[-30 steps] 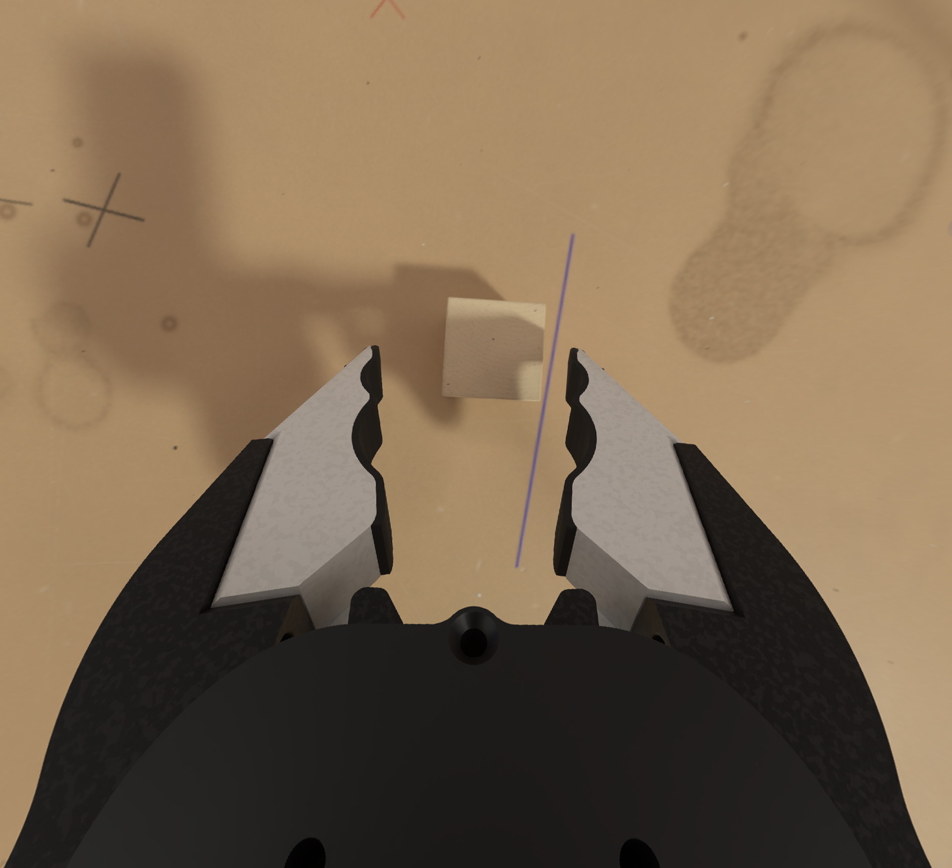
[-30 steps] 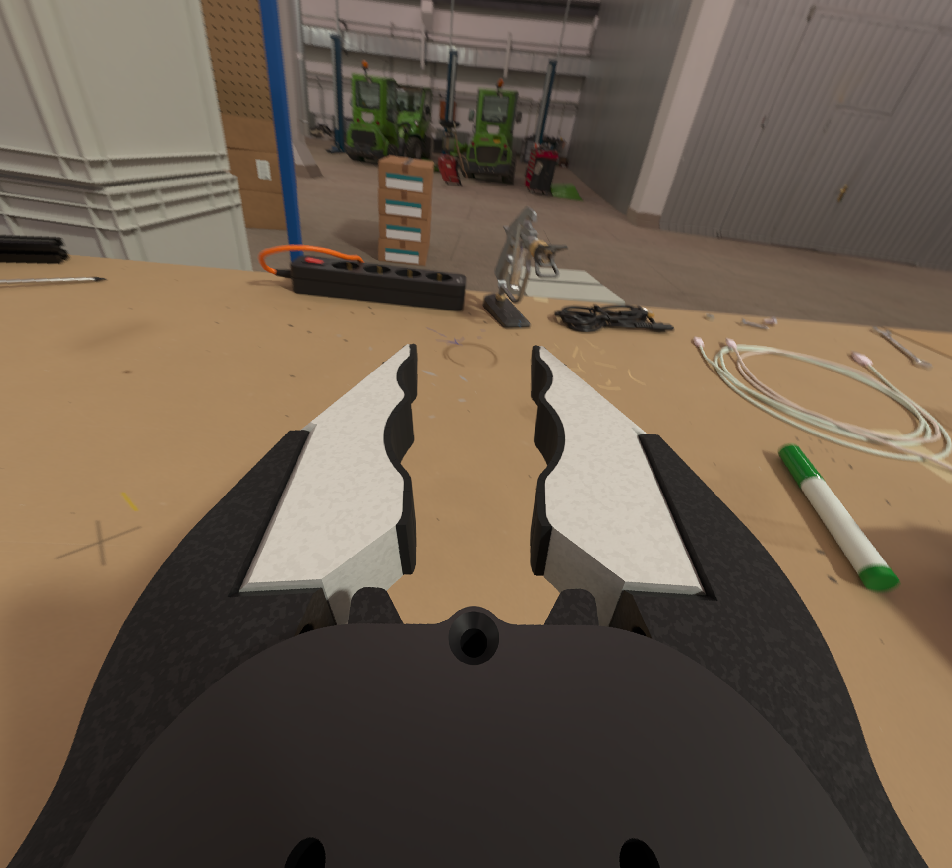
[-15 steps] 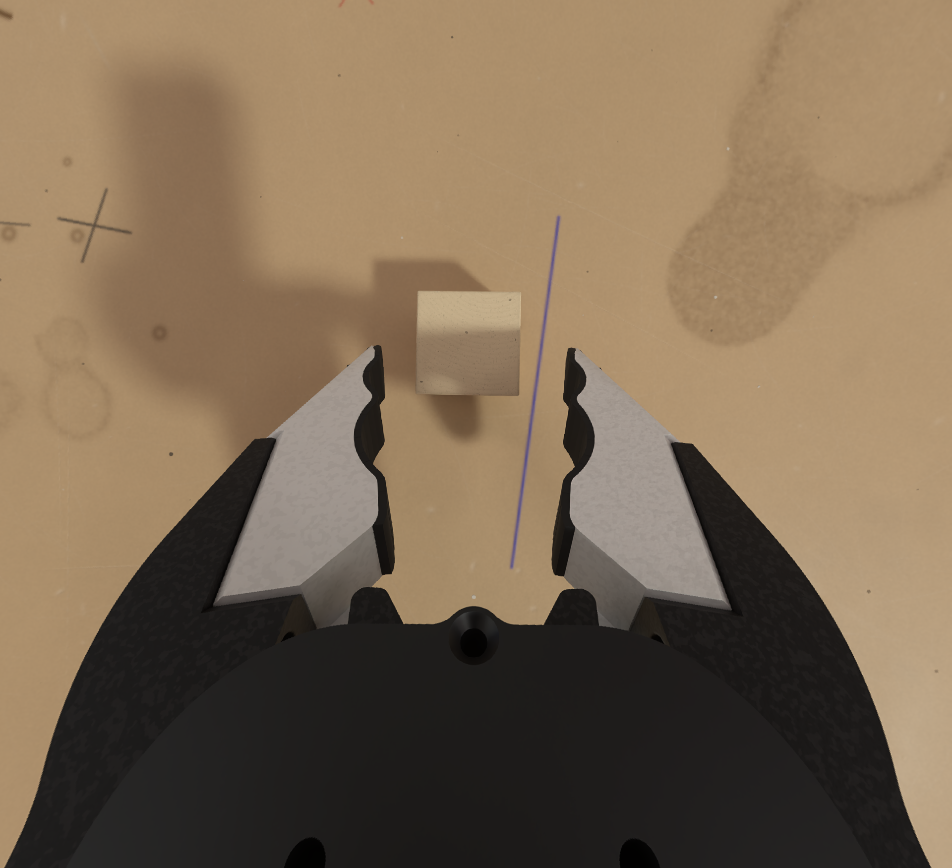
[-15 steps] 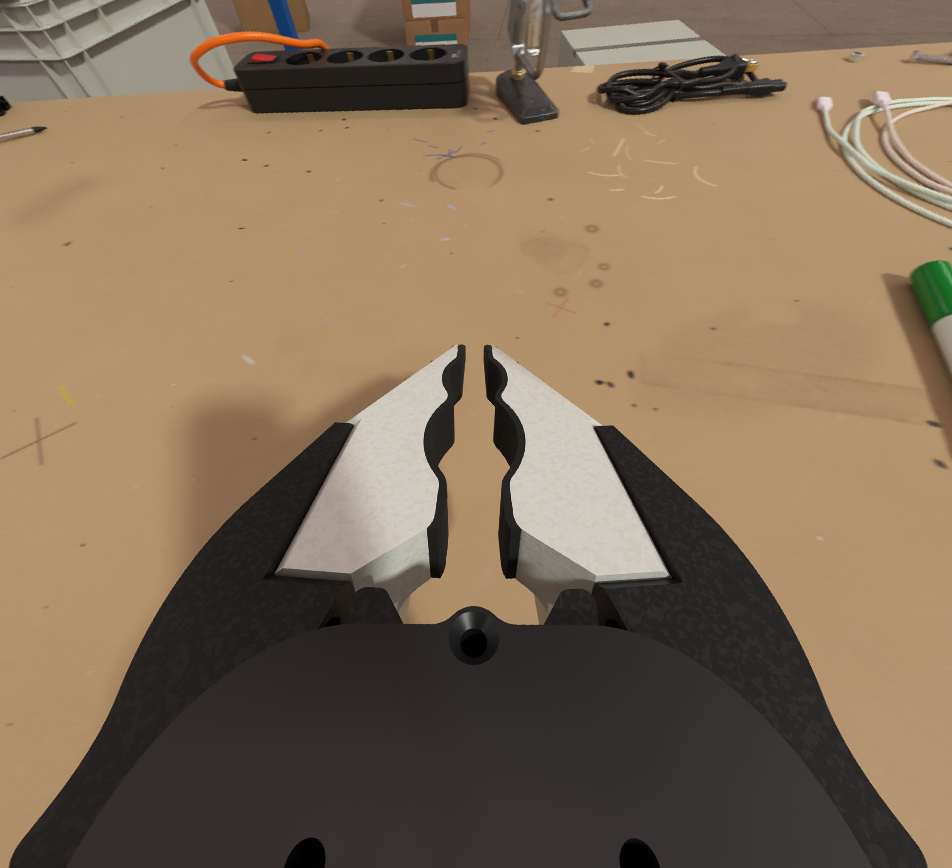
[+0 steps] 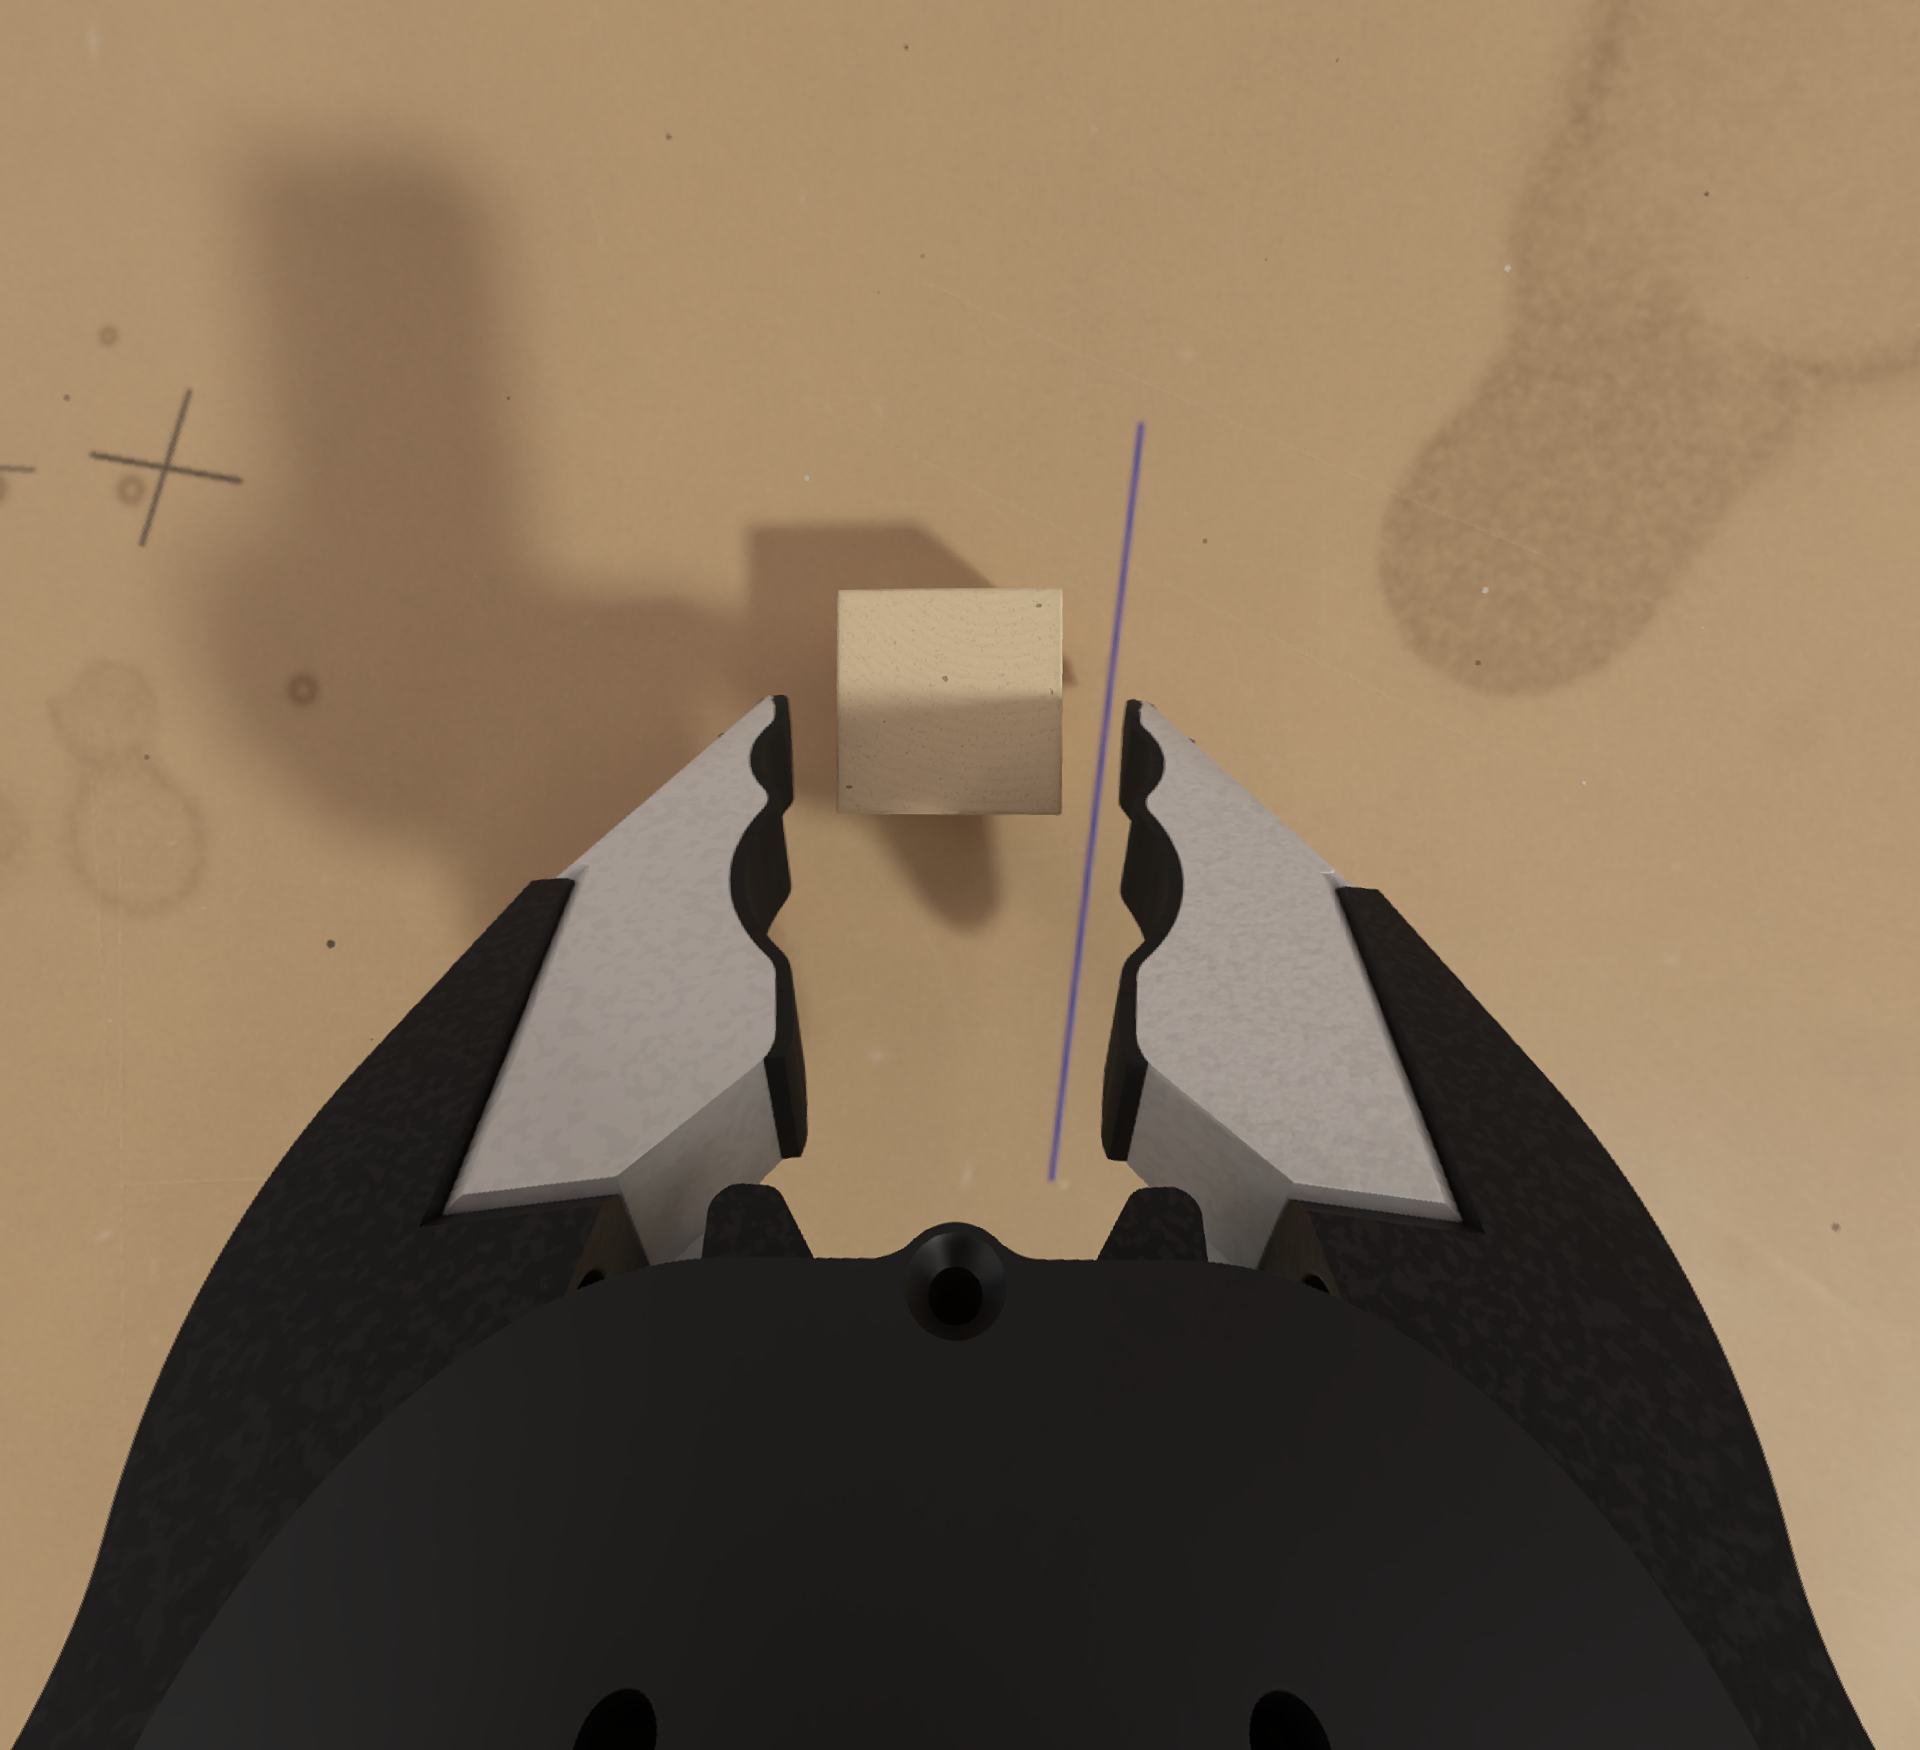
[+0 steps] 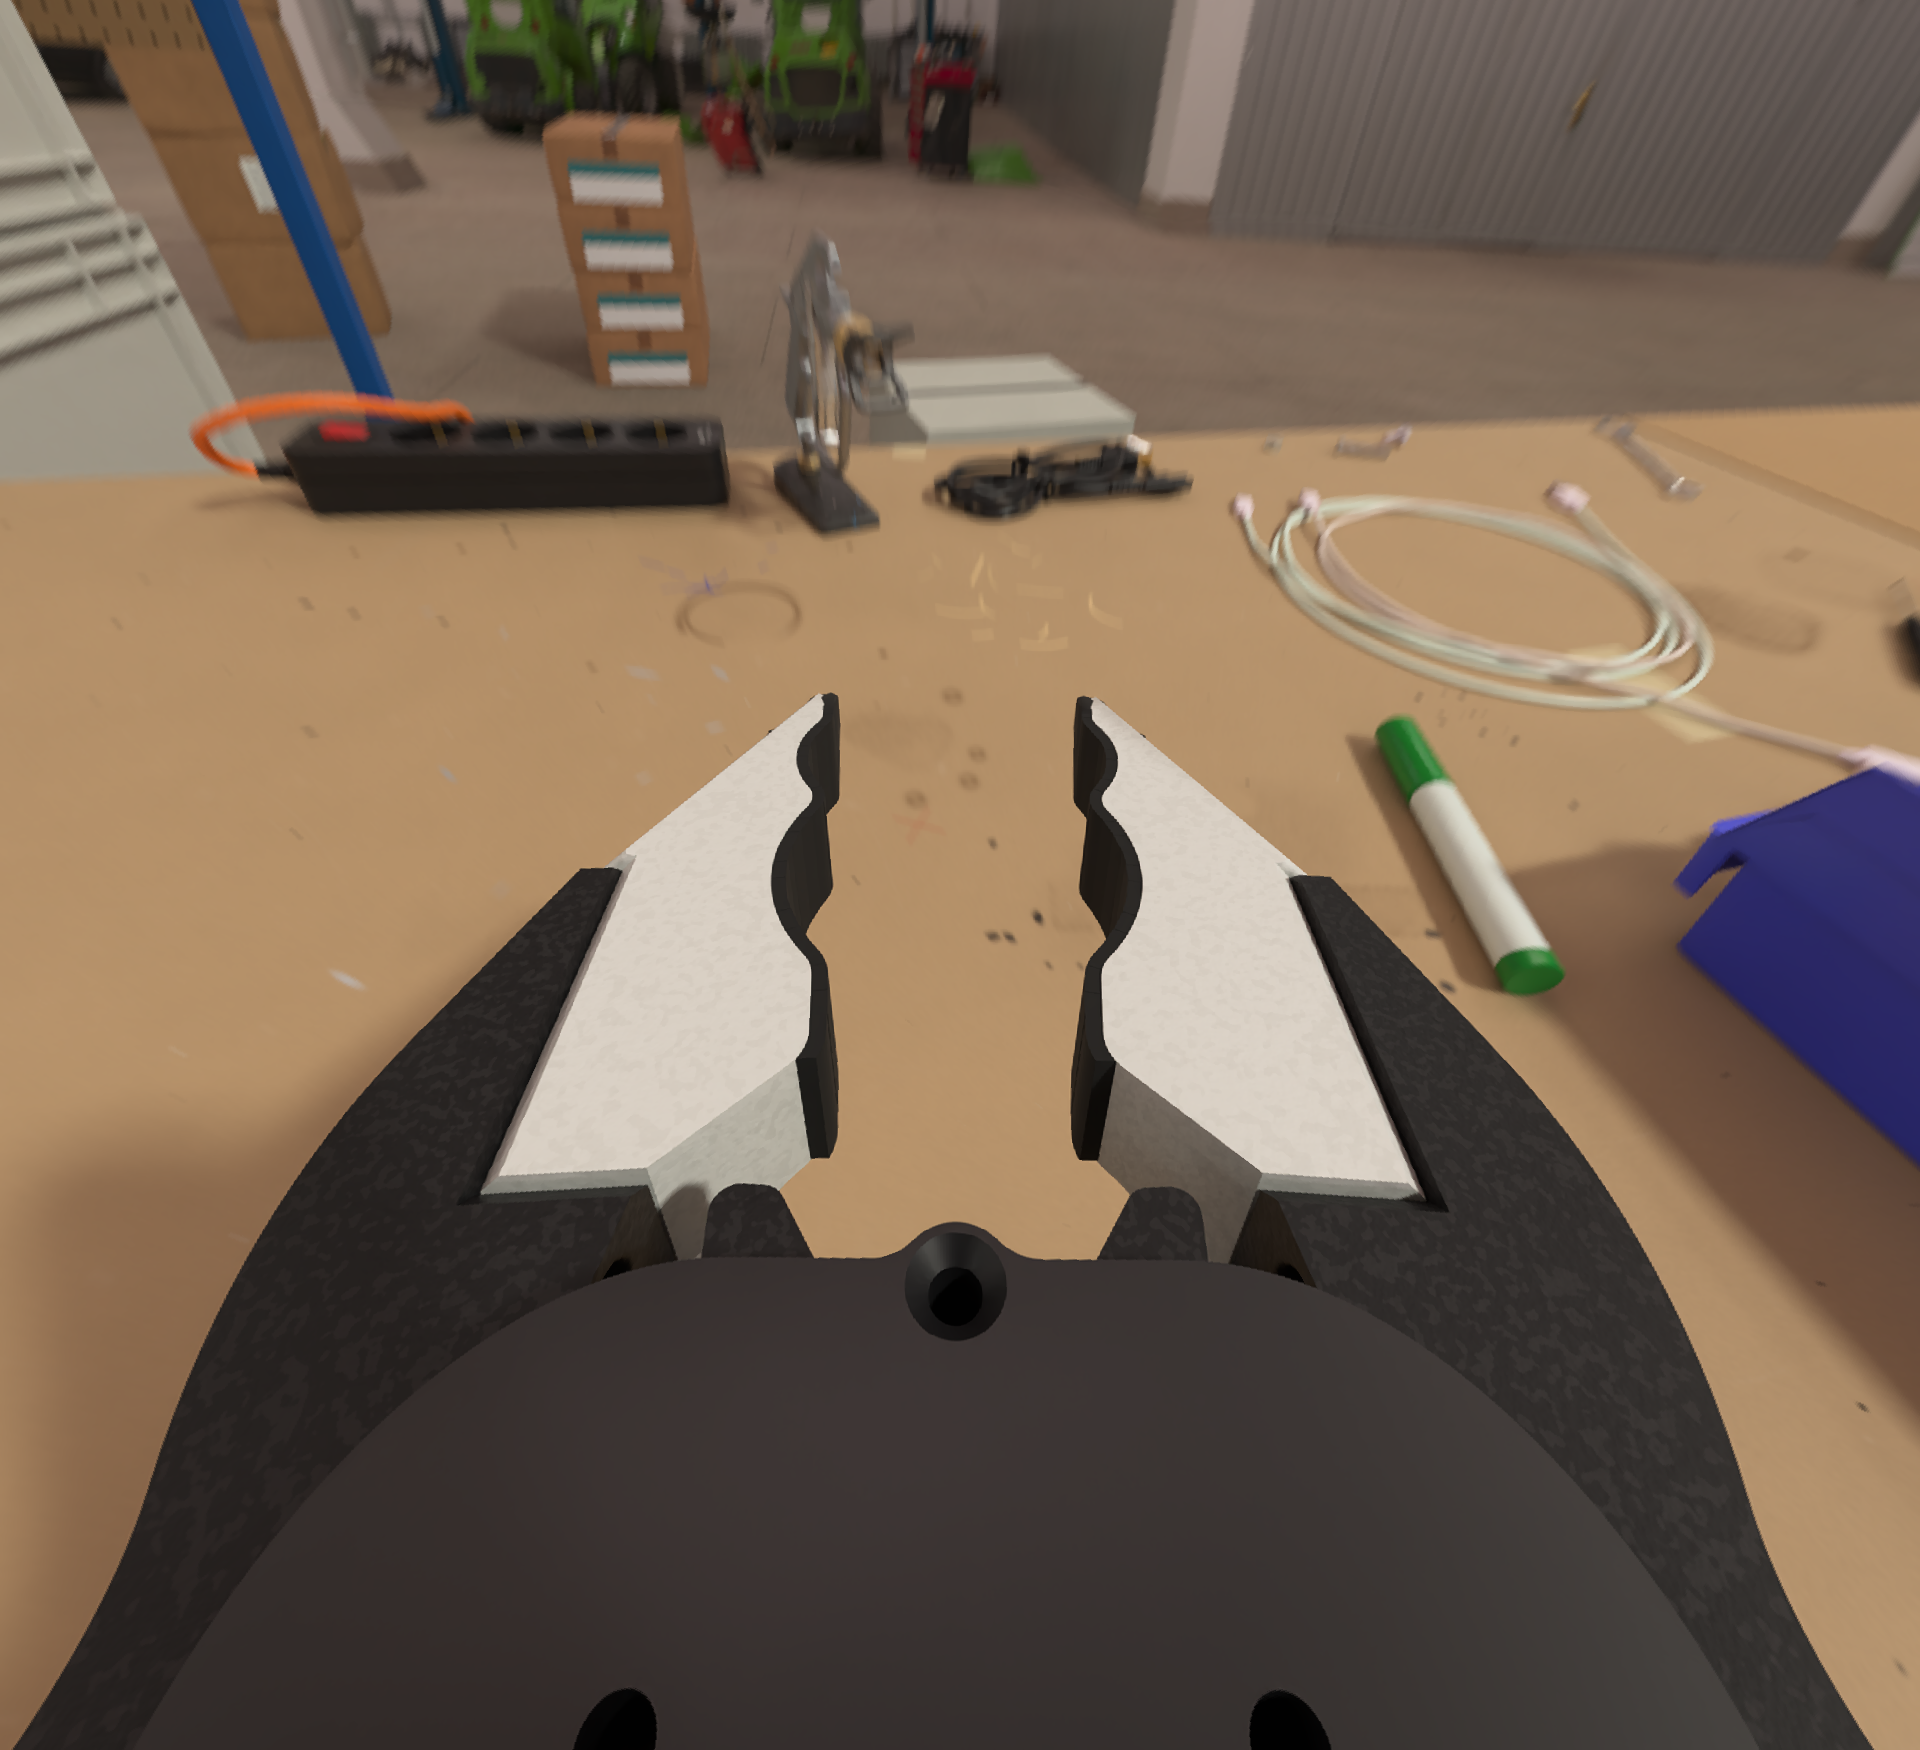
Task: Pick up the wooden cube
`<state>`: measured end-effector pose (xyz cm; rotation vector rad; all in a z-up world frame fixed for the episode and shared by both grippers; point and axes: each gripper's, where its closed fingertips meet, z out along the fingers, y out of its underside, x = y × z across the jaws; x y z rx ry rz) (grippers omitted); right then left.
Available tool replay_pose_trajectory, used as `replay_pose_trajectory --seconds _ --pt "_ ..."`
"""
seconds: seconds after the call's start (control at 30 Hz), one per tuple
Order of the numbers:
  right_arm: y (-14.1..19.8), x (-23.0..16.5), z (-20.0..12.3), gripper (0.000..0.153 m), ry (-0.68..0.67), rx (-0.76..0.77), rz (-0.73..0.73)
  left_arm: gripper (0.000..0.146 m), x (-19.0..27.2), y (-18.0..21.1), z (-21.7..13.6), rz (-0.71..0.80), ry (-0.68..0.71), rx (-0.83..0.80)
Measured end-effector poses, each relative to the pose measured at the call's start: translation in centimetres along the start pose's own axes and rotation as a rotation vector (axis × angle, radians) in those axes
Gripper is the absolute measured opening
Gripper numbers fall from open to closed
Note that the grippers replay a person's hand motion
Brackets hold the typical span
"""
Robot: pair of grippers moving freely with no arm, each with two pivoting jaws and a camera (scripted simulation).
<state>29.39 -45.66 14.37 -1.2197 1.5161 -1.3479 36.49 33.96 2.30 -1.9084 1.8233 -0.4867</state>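
The pale wooden cube (image 5: 949, 701) sits on the tan tabletop (image 5: 1039, 194) in the left wrist view. My left gripper (image 5: 954, 713) points down at it, open, with the cube between the two fingertips and a small gap on each side. Neither finger touches the cube. My right gripper (image 6: 956, 708) is open and empty above the table (image 6: 312, 765) in the right wrist view. The cube does not show in that view.
A thin blue line (image 5: 1096, 796) is drawn just right of the cube. Ahead of the right gripper lie a green marker (image 6: 1465, 853), a blue box (image 6: 1829, 952), a coiled white cable (image 6: 1486, 599), a black power strip (image 6: 509, 459) and a black cable bundle (image 6: 1049, 479).
My left gripper has moved forward, so the cube now lies between its fingertips. My right gripper shut nearly closed, then opened again, and tilted back up toward the far table edge.
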Motion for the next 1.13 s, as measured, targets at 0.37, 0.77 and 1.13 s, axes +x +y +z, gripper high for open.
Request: replay_pose_trajectory --seconds 0.37,0.77,1.13 --pt "-5.5 -23.9 -8.7 0.031 -0.575 0.191 0.102 0.044 -0.6 -0.4 -0.4 0.005 -0.039 0.021" --pt "-0.4 -33.4 -11.3 0.048 -1.017 -0.046 0.432 0.044 13.3 -10.8 -17.1 -0.081 0.756 0.815" --pt "-0.1 -35.9 -14.5 0.066 -1.275 -0.120 0.654 0.044 35.0 -2.5 -20.3 -0.296 1.783 0.400"
